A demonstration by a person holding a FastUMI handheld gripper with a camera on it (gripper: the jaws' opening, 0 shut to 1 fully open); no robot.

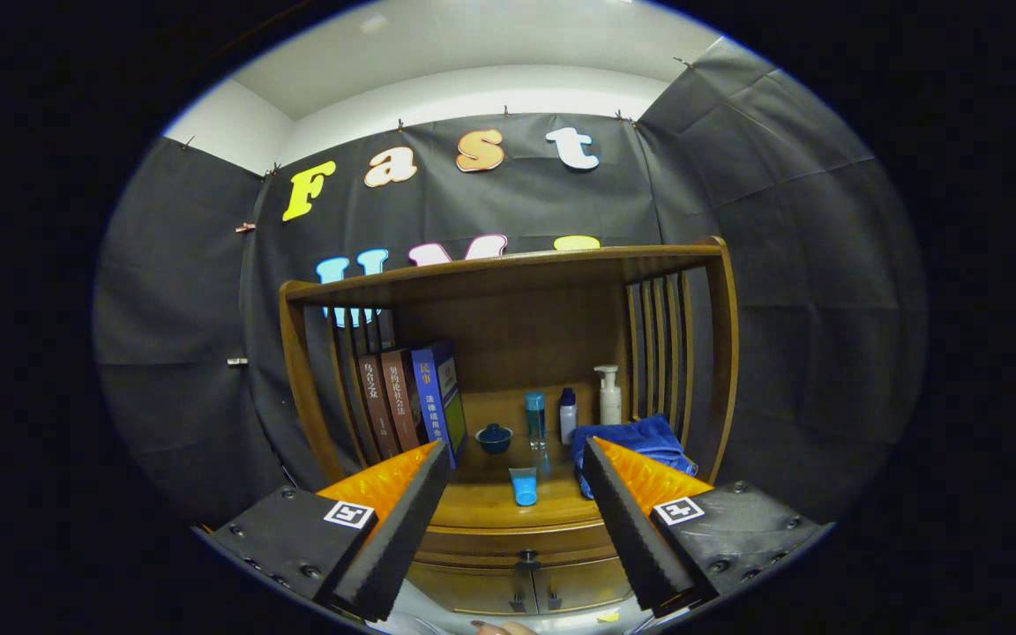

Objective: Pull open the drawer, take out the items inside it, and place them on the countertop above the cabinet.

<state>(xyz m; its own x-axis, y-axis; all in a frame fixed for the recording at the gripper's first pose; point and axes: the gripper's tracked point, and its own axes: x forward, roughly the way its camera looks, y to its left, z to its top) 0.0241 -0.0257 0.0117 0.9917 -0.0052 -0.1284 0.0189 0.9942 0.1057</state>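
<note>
Spread wide, hand-held gripper (517,481) fingers frame the wooden countertop (490,507) amid black cloth walls (182,353).

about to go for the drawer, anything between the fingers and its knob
Nothing visible does. The gripper is open, and the drawer knob sits in the gap between the fingers, below the countertop; the blue tube lies above, on top.

On the desk (490,507) of the cabinet (517,564), books (407,401) stand left, a towel (640,438) lies right, three bottles (568,414) line the back, a small bowl (494,437) sits before them; a tube (524,486) lies nearest, between the open jaws of the gripper (517,467), above the drawer (517,540).
</note>
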